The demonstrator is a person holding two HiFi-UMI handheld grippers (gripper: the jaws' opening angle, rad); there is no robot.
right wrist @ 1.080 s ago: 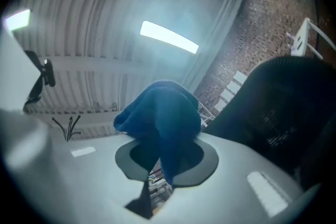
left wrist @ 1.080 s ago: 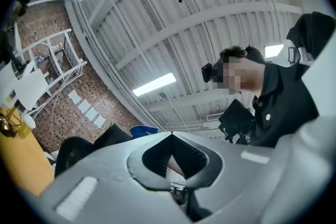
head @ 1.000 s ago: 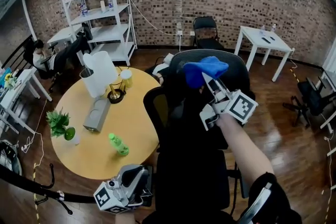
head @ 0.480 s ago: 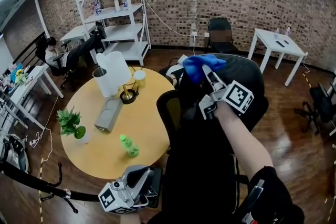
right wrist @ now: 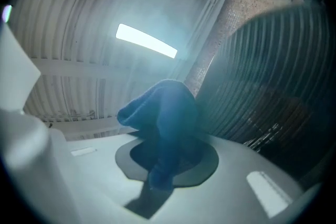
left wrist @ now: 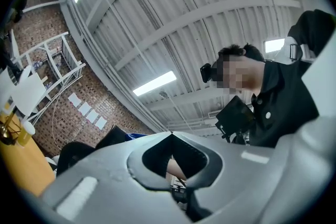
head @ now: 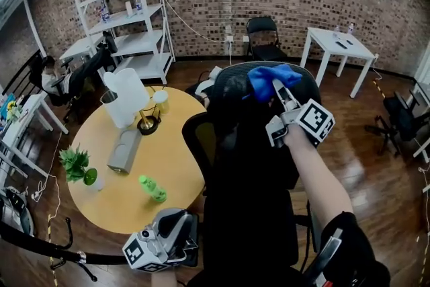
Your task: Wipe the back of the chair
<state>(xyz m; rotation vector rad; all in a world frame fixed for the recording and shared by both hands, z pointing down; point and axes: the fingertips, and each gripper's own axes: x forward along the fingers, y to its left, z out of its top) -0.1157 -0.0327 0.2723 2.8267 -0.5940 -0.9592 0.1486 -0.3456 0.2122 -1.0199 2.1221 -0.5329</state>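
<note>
The right gripper (head: 278, 92) has its fingers closed on a bunched blue cloth (head: 267, 77), and the wad sits at the top edge of the black mesh chair back (head: 232, 111), seemingly touching the rim. In the right gripper view the ribbed mesh lies just beside the cloth, which spills out past the fingertips. The left gripper (head: 180, 225) hangs low beside the seat. Its fingers are pressed together with nothing between them, and its camera looks up at the ceiling. The step in hand looks like the wipe itself, begun at the top of the back. To do it well, only the cloth should meet the mesh, so the wrist should tilt until the wad leads and the hard fingertips trail clear of the weave. The contact patch is small because the cloth is balled up, so strokes should overlap closely. They should run across the rim and then come down row by row. Mesh probably gives under load and drags on fabric, so pressure should be light and even, with a firm pinch so the cloth does not pull free. An office chair is likely to swivel or roll when pushed, and the round yellow bench (head: 171, 154) stands just beside it. The idle left gripper could brace the frame.
</note>
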